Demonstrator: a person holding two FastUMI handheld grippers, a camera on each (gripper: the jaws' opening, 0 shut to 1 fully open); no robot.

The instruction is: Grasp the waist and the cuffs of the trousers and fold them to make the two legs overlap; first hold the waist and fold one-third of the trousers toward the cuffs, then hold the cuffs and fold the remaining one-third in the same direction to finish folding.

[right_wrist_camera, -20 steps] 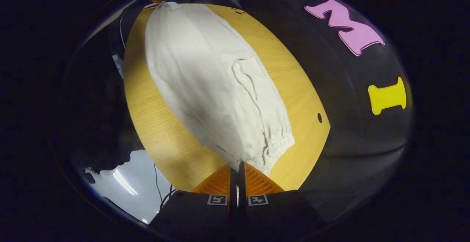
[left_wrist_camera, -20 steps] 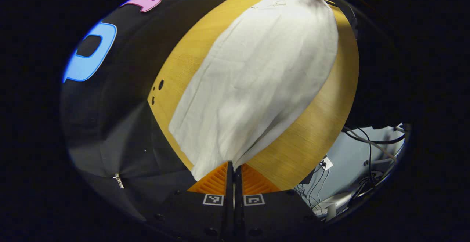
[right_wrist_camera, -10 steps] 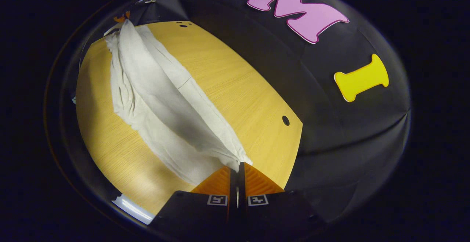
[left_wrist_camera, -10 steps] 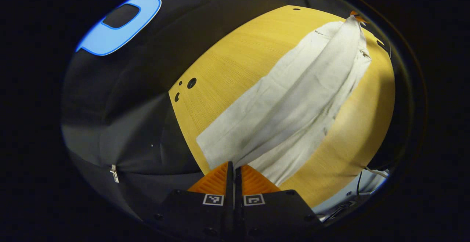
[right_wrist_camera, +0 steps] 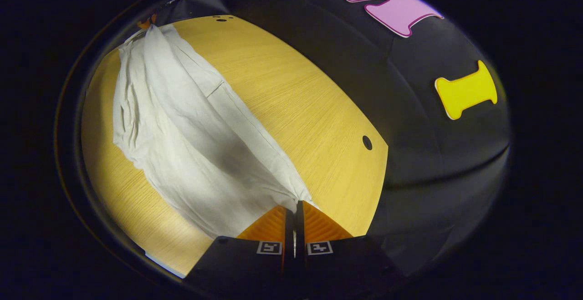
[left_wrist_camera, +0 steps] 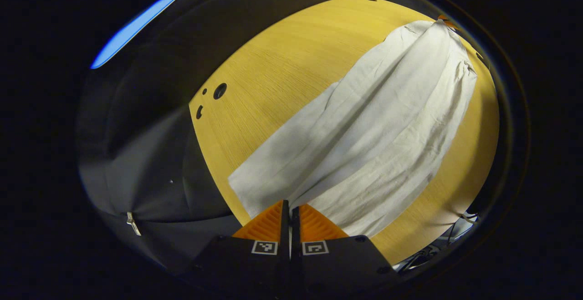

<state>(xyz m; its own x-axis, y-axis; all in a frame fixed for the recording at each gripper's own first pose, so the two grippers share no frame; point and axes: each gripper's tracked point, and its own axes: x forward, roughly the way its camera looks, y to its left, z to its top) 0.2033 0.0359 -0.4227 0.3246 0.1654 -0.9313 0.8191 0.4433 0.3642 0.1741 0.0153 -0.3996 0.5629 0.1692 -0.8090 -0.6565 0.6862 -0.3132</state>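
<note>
White trousers (left_wrist_camera: 373, 127) lie lengthwise on a yellow wooden table (left_wrist_camera: 273, 63), one leg draped over the other with a raised fold along the middle. My left gripper (left_wrist_camera: 290, 205) is shut on the near cuff end, just above the table's edge. At the far end, the other gripper's tip (left_wrist_camera: 448, 21) pinches the cloth. In the right gripper view the trousers (right_wrist_camera: 182, 127) run away to the upper left across the table (right_wrist_camera: 296, 109). My right gripper (right_wrist_camera: 294, 205) is shut on the waist corner, and the left gripper's tip (right_wrist_camera: 146, 20) shows at the far end.
Round holes pierce the tabletop near its edges (left_wrist_camera: 220, 90) (right_wrist_camera: 367, 142). The black cloth wall closes in right behind the table. A zipper pull (left_wrist_camera: 133, 224) hangs on the cloth, and cables (left_wrist_camera: 455, 227) show past the table's near edge.
Both grippers, still shut, have carried the lifted leg across and down over the other leg. The cloth, stretched in the air a second ago, now spreads flatter on the table.
</note>
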